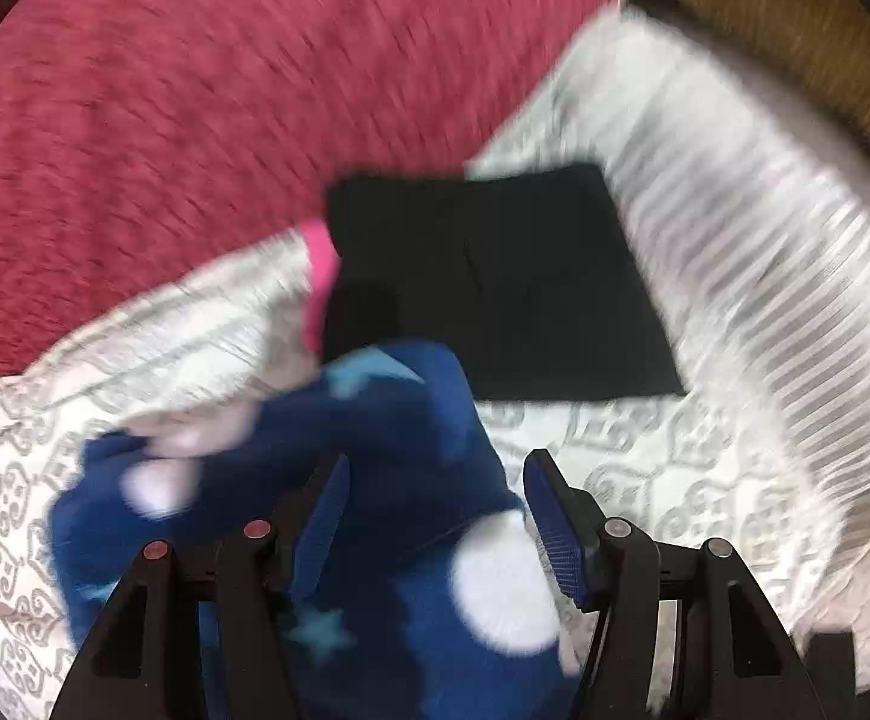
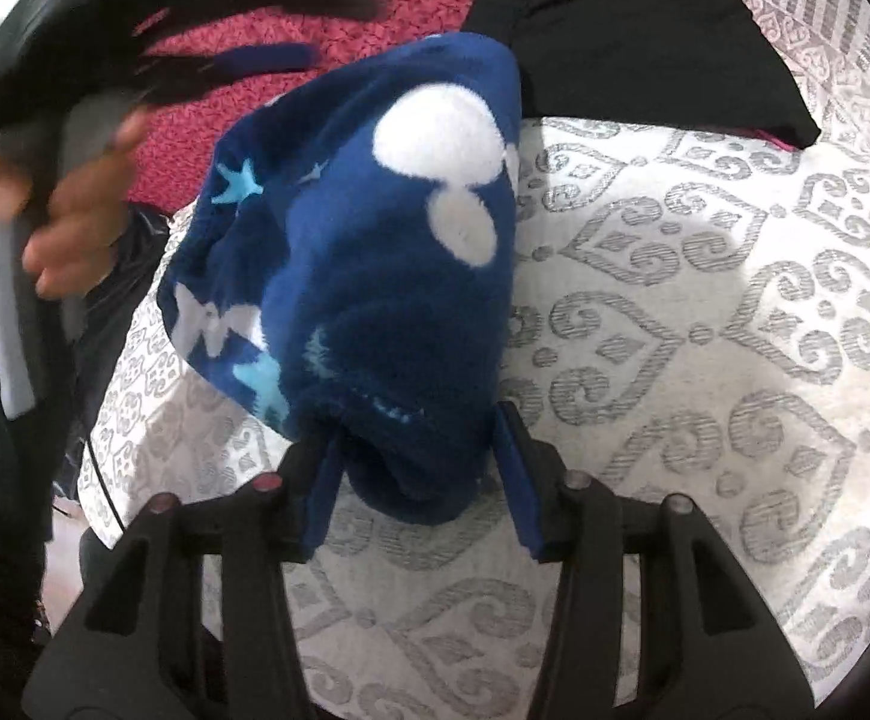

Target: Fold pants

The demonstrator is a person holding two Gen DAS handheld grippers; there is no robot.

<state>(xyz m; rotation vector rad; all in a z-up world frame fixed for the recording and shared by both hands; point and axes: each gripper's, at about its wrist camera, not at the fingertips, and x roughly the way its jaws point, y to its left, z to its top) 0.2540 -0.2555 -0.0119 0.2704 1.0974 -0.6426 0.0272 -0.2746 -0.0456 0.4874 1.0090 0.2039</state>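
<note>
Centrally, the blue pants (image 2: 375,276) are bunched on the patterned white bedcover (image 2: 705,360); one end is pinched by the right gripper (image 2: 417,480). Above the pants, the left gripper (image 1: 435,516) is held apart, empty. Beyond the pants, a folded black garment (image 2: 645,48) is seen.

Surface: white mattress (image 2: 705,360) with grey scroll-and-heart pattern, grey-striped border along its edge. Beyond: deep red textured carpet (image 1: 195,90). Corner: brown woven surface (image 1: 795,12), blurred. Light: soft, even; faint shadows on the mattress.
</note>
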